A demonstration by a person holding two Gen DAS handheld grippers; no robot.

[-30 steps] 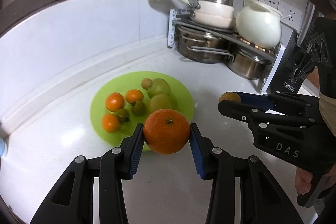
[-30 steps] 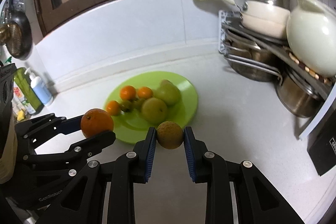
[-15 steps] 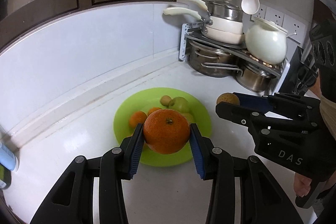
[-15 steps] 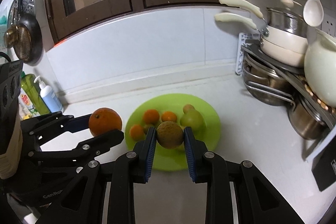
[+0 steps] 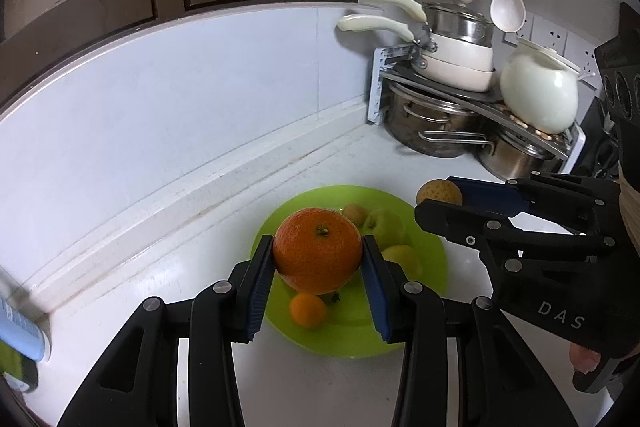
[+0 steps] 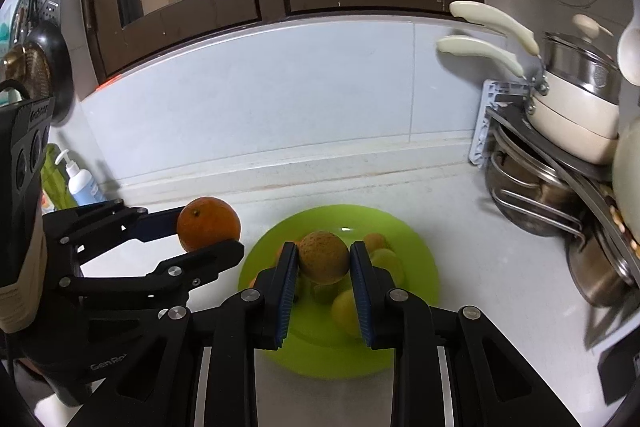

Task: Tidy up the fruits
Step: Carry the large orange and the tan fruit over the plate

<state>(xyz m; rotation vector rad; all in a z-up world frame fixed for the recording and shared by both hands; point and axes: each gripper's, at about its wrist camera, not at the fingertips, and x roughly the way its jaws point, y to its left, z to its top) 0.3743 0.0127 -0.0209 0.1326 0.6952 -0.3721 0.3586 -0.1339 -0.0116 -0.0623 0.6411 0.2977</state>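
My left gripper (image 5: 318,267) is shut on a large orange (image 5: 317,251) and holds it above the near rim of a green plate (image 5: 430,311). My right gripper (image 6: 324,269) is shut on a small round brown-yellow fruit (image 6: 323,255) above the same plate (image 6: 416,259). The plate holds small oranges (image 5: 307,310) and yellow-green fruits (image 5: 386,227), partly hidden by the held fruit. The right gripper shows in the left wrist view (image 5: 438,197) at the right, with its fruit (image 5: 437,191). The left gripper and its orange (image 6: 208,223) show at the left in the right wrist view.
A rack (image 5: 384,83) with steel pots, white pans and a white kettle (image 5: 538,97) stands at the back right corner of the white counter (image 5: 140,287). A pump bottle (image 6: 82,181) stands at the far left. Dark cabinets hang above the tiled wall.
Both grippers have lifted with their fruit, so the plate now sits lower and smaller in both views. Both stay shut on their fruit.
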